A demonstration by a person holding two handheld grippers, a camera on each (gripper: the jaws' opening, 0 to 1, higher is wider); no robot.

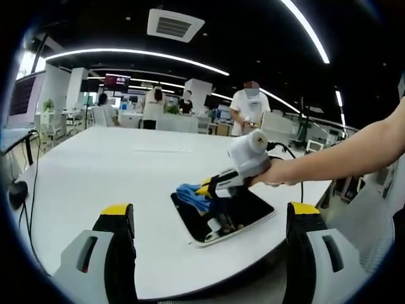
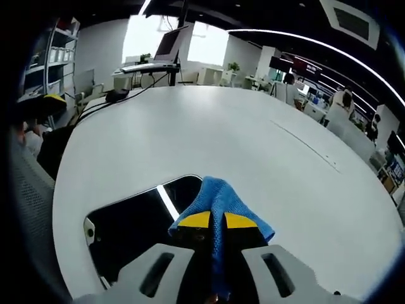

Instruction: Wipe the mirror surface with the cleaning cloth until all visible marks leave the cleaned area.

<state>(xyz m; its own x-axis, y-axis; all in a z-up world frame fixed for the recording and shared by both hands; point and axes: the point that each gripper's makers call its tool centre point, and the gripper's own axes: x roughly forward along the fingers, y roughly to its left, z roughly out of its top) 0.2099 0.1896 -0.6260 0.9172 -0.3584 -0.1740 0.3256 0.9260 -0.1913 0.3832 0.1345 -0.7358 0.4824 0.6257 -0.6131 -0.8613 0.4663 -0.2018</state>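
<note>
- Mirror (image 2: 136,221): a dark, rounded-corner rectangular panel lying flat on the white table (image 2: 253,145), near the table edge closest to the person.
- Cleaning cloth (image 2: 218,199): blue, pinched between the jaws of the right gripper (image 2: 217,220), which are closed together on its fold. The free part of the cloth spreads forward past the yellow jaw tips and rests at the far end of the mirror, partly over its edge.
- Left gripper (image 1: 212,218): jaws stand wide apart and hold nothing. It hangs back at the table edge, short of the mirror.
- Key relation: in the right gripper view the uncovered glass lies to the left of the jaws and back toward the camera, with its long axis running diagonally from lower left to upper right. The right gripper is directly over the mirror and is much the nearer of the two.
- In the left gripper view the mirror (image 1: 224,215) sits ahead between the jaws, with the right gripper (image 1: 205,188) and cloth (image 1: 190,193) at its far-left corner.
- Judgement: wiping appears under way; the next stroke likely calls for drawing the cloth along the long axis across the exposed glass. Individual marks cannot be made out.
</note>
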